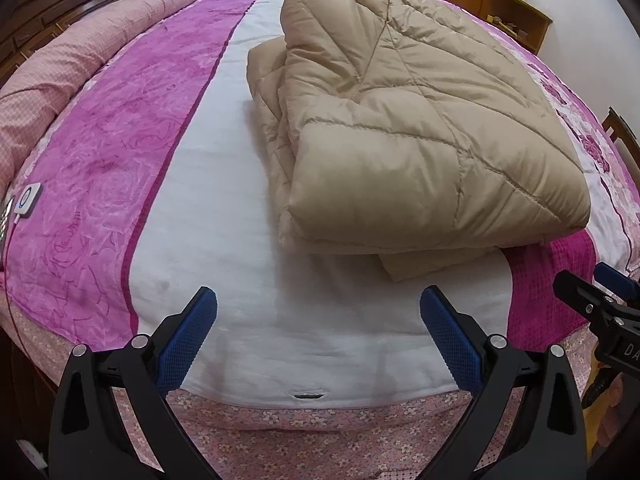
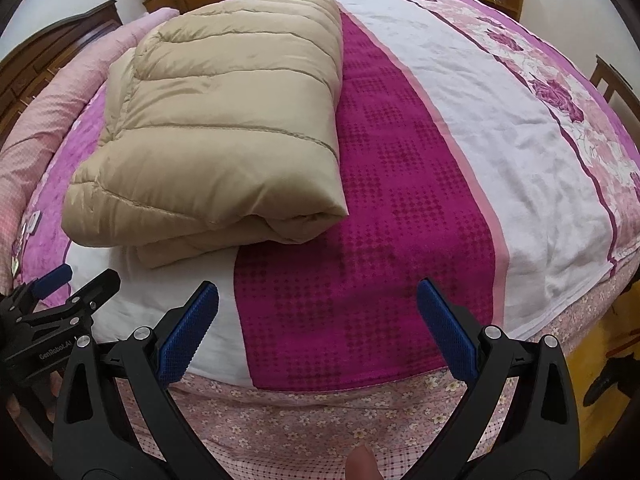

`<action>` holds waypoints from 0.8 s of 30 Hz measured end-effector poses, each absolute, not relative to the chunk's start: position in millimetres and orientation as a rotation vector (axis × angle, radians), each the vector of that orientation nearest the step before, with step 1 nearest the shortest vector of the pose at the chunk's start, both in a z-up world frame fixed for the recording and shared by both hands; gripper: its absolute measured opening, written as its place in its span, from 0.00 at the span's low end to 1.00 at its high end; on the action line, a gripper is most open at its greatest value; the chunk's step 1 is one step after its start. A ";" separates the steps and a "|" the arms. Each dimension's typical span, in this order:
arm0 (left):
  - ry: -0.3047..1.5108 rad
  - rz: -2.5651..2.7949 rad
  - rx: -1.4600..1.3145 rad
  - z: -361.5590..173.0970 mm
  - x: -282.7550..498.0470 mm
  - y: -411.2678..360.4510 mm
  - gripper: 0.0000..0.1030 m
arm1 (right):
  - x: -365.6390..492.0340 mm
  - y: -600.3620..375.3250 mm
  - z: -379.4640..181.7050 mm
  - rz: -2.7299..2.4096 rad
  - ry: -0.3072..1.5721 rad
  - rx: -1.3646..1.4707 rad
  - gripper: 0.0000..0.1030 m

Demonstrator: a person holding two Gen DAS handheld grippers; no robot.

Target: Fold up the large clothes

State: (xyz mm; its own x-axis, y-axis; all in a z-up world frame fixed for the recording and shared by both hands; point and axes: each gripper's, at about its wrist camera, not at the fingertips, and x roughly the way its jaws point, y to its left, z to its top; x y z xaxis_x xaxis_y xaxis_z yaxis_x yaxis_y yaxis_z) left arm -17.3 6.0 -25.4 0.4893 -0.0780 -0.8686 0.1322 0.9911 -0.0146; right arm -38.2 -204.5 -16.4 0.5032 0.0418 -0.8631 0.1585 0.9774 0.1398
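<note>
Item: tan quilted down coat, folded into a thick, squarish bundle. Location: on the bed, lying across the white stripe and onto the magenta waffle-pattern band of the bedspread; a flat flap of the same fabric pokes out from under the near edge. In the right wrist view the bundle sits to the left, its rounded fold facing the near edge of the bed.

Handling, as judged: puffy and light for its bulk, soft throughout with no stiff part. The shell has a slight sheen, so it probably slides against itself and against the pads. Trapped air likely makes it spring back and the layers creep open once released. Not fragile.

Where to take hold: best at the near corners of the rounded fold, pinching all layers together so the stack does not peel apart; the stitched quilting lines are thinner and should give a firmer bite than the puffed panels. The protruding flap alone would lift only one layer.

Left hand-held gripper: jaws spread wide, empty, hovering over the near edge of the bed, short of the bundle.
Right hand-held gripper: jaws likewise spread, empty, above the magenta band, beside the bundle and not touching it.

Also present: a small white device with a cord at the left edge of the bed; a rolled pink duvet along the far left side.
</note>
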 end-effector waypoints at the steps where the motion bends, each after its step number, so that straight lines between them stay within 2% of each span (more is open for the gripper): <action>1: 1.052 -0.128 0.057 -24.9 -17.5 5.6 0.94 | -38.4 -203.8 -15.8 -0.070 1.042 0.213 0.96; 24: 1.059 -0.114 0.003 -19.9 -23.6 18.4 0.94 | -48.3 -203.8 -7.0 -0.057 1.013 0.230 0.96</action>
State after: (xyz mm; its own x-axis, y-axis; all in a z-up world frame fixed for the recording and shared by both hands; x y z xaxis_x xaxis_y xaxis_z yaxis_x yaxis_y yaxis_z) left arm -23.6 18.4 -19.9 0.4845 -0.0917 -0.8700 0.0947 0.9941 -0.0521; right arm -48.3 -203.8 -7.0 0.5299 0.0585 -0.8460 0.1538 0.9744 0.1638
